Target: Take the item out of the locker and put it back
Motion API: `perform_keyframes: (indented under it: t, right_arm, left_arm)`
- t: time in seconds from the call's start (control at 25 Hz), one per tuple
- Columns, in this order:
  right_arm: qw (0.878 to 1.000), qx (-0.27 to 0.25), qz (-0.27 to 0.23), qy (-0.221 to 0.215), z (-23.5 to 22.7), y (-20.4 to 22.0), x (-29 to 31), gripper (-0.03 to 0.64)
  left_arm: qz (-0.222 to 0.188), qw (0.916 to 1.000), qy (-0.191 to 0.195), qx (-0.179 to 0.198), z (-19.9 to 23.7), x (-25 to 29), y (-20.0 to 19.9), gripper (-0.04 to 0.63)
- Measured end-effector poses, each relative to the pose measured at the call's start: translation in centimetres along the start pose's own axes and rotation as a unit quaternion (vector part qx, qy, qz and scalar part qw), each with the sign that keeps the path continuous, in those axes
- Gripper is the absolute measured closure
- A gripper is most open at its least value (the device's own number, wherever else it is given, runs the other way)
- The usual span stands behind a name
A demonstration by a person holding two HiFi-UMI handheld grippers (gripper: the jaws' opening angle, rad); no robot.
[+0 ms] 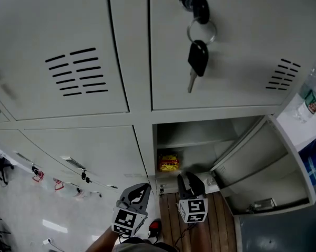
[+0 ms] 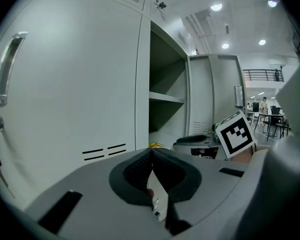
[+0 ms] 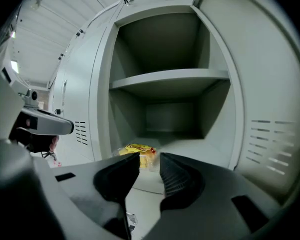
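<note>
Shows right gripper (image 3: pixel 150 158) narrowly parted, empty, yellow packet (image 3: pixel 135 149) at twelve o'clock inside open locker (image 3: pixel 169 77); left gripper (image 2: pixel 150 154) pinched together.

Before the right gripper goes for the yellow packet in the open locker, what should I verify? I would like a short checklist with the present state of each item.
1. Locker door open wide: ok.
2. Yellow packet visible inside, below the shelf: ok.
3. Right gripper jaws apart and empty: ok.
4. Packet between its pads: not ok, it lies ahead of them.
5. Left gripper shut, empty, outside the opening: ok.
</note>
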State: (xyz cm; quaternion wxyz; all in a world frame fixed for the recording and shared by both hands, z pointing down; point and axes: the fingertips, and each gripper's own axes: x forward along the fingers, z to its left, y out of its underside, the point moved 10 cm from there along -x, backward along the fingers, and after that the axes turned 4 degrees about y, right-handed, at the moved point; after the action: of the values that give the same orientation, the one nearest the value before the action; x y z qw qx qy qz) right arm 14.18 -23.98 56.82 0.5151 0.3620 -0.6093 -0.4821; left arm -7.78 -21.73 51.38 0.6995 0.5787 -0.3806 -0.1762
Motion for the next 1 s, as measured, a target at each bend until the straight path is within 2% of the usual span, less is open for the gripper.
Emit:
perform_keyframes:
  t: [0.2, 0.48, 0.72, 0.8, 1.0]
  right_arm:
    - [0.999, -0.01, 0.028, -0.024, -0.1, 0.6, 2.1, 0.443]
    - [0.999, -0.009, 0.037, -0.025, -0.1, 1.2, 3.5, 0.439]
    - [0.999, -0.005, 0.041, -0.027, 0.0, 1.4, 3.7, 0.513]
    - [0.999, -0.007, 0.041, -0.024, 0.1, 1.5, 3.7, 0.565]
    - [0.999, -0.001, 0.043, -0.019, 0.2, 1.4, 3.8, 0.595]
  left_arm:
    - [0.006, 1.0, -0.001, -0.002, 0.3, 0.2, 0.3, 0.572]
    - [0.011, 0.9999, -0.003, -0.001, 0.7, 0.3, 0.5, 0.572]
    - [0.01, 0.9999, -0.008, -0.003, 1.2, 0.2, 0.6, 0.572]
    - [0.009, 0.9999, -0.01, -0.003, 1.4, 0.1, 0.6, 0.572]
    - [0.007, 0.9999, -0.013, 0.002, 1.6, -0.1, 0.8, 0.572]
